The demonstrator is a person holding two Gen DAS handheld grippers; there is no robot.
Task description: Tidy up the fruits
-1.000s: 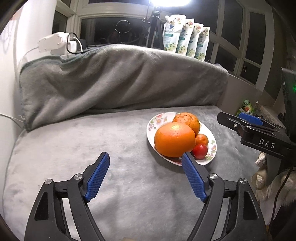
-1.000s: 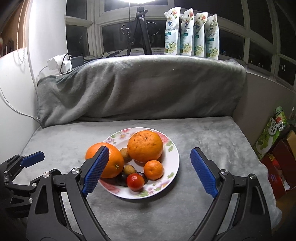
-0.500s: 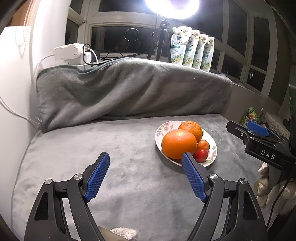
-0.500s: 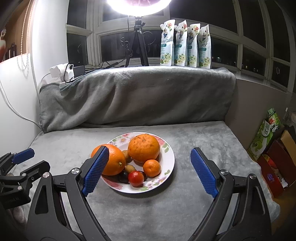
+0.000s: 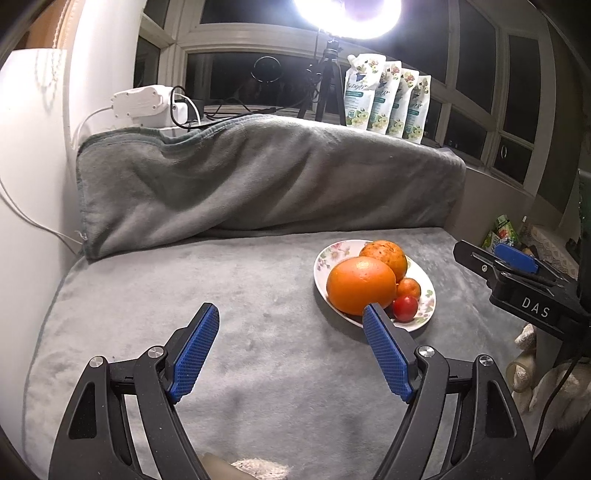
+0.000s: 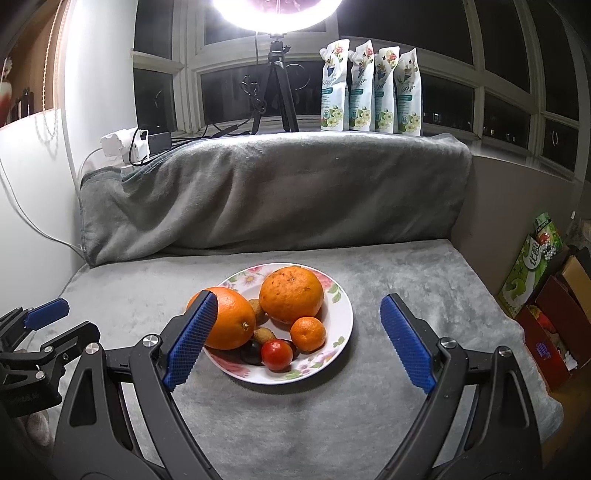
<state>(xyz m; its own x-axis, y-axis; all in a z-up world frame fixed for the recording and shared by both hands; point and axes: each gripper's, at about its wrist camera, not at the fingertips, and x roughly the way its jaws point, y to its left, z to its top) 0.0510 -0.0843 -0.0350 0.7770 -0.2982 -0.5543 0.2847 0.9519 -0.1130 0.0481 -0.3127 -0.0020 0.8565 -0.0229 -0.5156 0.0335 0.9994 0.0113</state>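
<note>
Floral plate point(image 6: 341, 314) heaped: two big oranges point(image 6: 291, 294), small mandarin point(image 6: 307, 333), red tomato point(image 6: 277, 355). My left tongs point(image 5: 290, 325) and right tongs point(image 6: 297, 314) both spread, empty.

Grey fleece blanket point(image 6: 280, 192) draped over a bench and backrest, dark night windows point(image 6: 443, 96) behind, bright ring light point(image 6: 275, 11) on a tripod point(image 6: 279, 92), four refill pouches point(image 6: 371, 86) on the sill, white wall point(image 6: 33, 192) left, cardboard boxes point(image 6: 546, 317) right.
</note>
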